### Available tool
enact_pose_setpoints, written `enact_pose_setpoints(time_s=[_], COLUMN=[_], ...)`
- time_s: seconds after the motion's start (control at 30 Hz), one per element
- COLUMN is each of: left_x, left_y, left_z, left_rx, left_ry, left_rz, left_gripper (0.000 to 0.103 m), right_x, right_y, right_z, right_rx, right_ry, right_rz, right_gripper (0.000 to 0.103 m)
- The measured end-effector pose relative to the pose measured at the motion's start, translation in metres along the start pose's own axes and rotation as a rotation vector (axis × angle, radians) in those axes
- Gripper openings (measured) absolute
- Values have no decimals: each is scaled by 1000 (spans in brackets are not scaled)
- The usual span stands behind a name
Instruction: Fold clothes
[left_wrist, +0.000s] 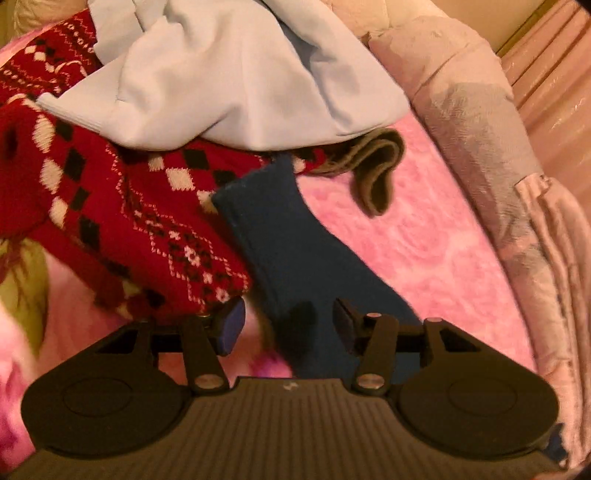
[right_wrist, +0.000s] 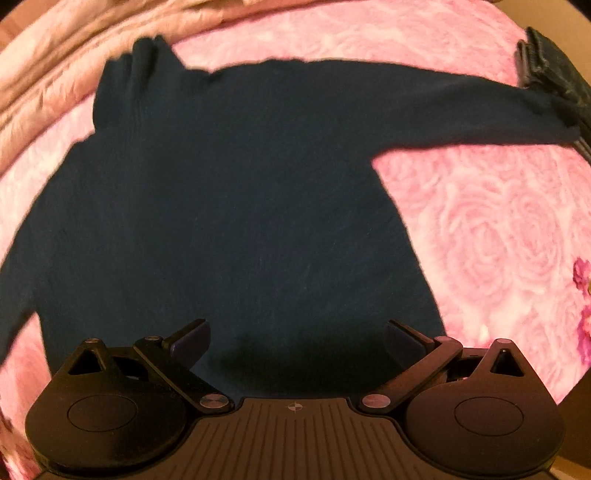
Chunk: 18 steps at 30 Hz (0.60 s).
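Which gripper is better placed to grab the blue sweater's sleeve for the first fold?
Left, probably. The left gripper hangs open right over the blue sweater's sleeve. The right gripper, also open, faces the body near the hem.

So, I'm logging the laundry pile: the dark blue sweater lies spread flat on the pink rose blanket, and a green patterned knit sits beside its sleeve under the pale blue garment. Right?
Not quite: the patterned knit is red, not green, as the left wrist view shows. The dark blue sweater does lie spread on the pink rose blanket, and the knit sits beside its sleeve under the pale blue garment.
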<state>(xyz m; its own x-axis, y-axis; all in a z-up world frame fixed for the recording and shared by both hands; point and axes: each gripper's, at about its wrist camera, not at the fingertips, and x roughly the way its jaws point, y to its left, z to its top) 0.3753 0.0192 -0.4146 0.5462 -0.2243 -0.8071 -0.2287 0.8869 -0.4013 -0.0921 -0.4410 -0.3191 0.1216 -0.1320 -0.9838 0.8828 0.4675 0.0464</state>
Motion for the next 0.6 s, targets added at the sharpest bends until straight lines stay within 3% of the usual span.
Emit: enact_pose_setpoints(time_s=[0.13, 0.23, 0.27, 0.3, 0.43, 0.5, 0.6], left_x=[8, 12, 13, 12, -8, -30, -76], left_y=[-2, -9, -11, -10, -21, -40, -87], left_z=[-2, -3, -3, -2, -2, -5, -21], left_rx=[-3, 62, 93, 116, 205, 264, 356], left_ry=[-26, -19, -15, -11, -44, -89, -134], left_rz=[-8, 10, 16, 13, -8, -50, -218], left_gripper=[40, 23, 10, 5, 4, 4, 4], right_x=[6, 7, 7, 7, 3, -1, -4], right_y=[-2, -11, -15, -21, -45, -58, -78], right_z=[-4, -3, -2, -1, 1, 1, 1], right_rx=[-3, -4, -2, 8, 61, 80, 115], right_ry=[3, -18, -25, -30, -50, -60, -72], right_rz=[6, -12, -19, -27, -36, -42, -52], right_gripper=[102, 102, 102, 102, 102, 102, 102])
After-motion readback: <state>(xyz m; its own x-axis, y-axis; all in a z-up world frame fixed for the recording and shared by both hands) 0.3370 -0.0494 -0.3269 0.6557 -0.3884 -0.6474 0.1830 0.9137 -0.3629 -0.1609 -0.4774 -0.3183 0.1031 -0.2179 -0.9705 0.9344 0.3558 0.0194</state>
